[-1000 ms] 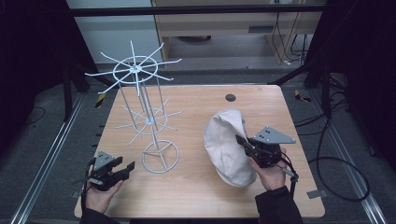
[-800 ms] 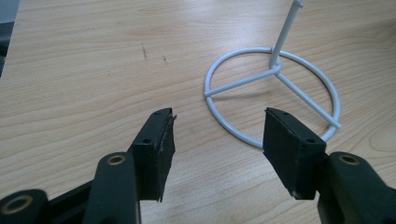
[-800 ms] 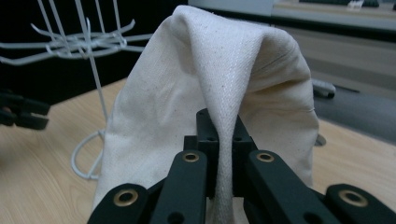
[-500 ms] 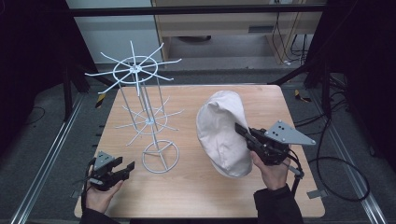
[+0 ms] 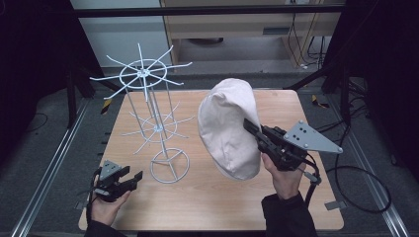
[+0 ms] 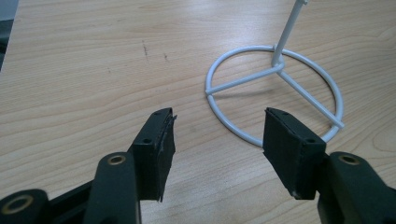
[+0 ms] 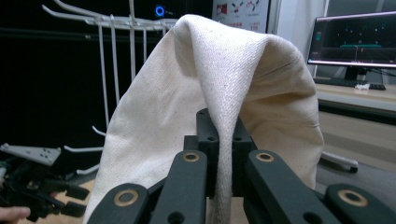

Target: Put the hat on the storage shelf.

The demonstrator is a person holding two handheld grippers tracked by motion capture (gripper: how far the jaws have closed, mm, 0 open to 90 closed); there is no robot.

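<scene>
Cream cloth cap [image 5: 228,126] hangs at frame centre, clear of the table [image 5: 207,197], pinched on a fold by the right gripper [image 5: 251,129]. Left of it stands the white wire rack [image 5: 148,106], long axis upright. Left gripper [image 5: 129,177] rests open, lower left, just beside the rack's ring base.

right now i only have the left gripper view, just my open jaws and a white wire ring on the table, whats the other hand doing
Observer: The right gripper is shut on a cream cloth cap, held up off the table.
Operator: where is the cap pinched
Observer: In the right gripper view a fold of the cap runs down between the closed jaws.
Operator: what does my ring belong to
Observer: It is the base of a white wire rack with spoke arms on two levels; the cap hangs just right of it.
</scene>
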